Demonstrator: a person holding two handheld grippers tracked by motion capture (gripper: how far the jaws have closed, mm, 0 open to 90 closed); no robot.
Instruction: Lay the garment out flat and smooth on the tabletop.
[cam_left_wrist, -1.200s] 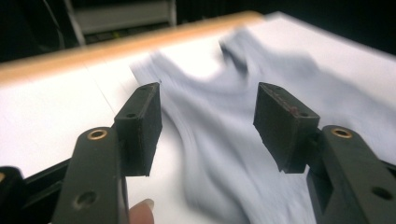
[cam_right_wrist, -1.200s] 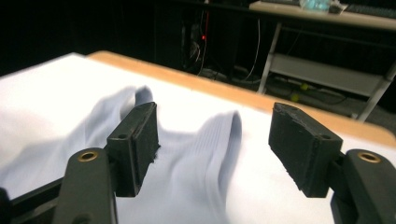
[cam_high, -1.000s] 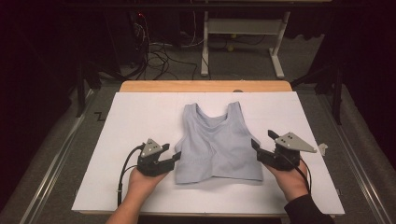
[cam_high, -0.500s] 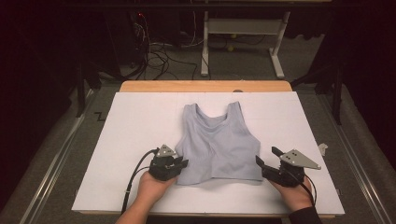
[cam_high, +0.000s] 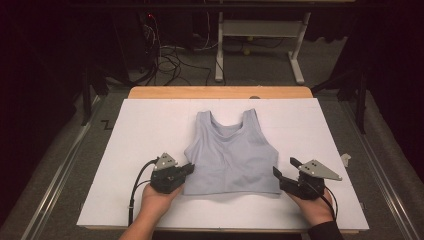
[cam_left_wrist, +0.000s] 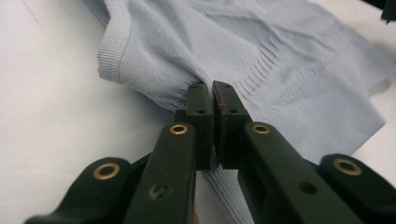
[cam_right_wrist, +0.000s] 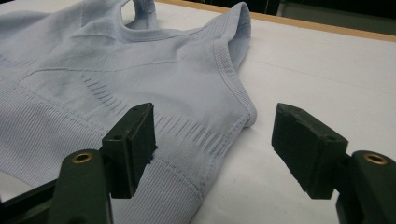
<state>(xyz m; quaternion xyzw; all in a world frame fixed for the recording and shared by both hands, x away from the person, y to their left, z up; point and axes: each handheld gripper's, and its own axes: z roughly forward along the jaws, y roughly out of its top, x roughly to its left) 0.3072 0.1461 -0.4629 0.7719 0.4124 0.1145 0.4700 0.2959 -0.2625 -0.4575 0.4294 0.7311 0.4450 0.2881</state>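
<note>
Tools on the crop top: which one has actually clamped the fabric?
The left tool: its jaws have just closed on the light blue crop top's side edge. The right tool stands open, jaws straddling the other side.

No readable text, label, brand or number is showing on any surface. One dark mark (cam_high: 106, 123) is lying on the grey surface just beside the white counter (cam_high: 150, 125), at its far left corner; it is resembling a letter Z, but it is too small to be read with certainty.
</note>
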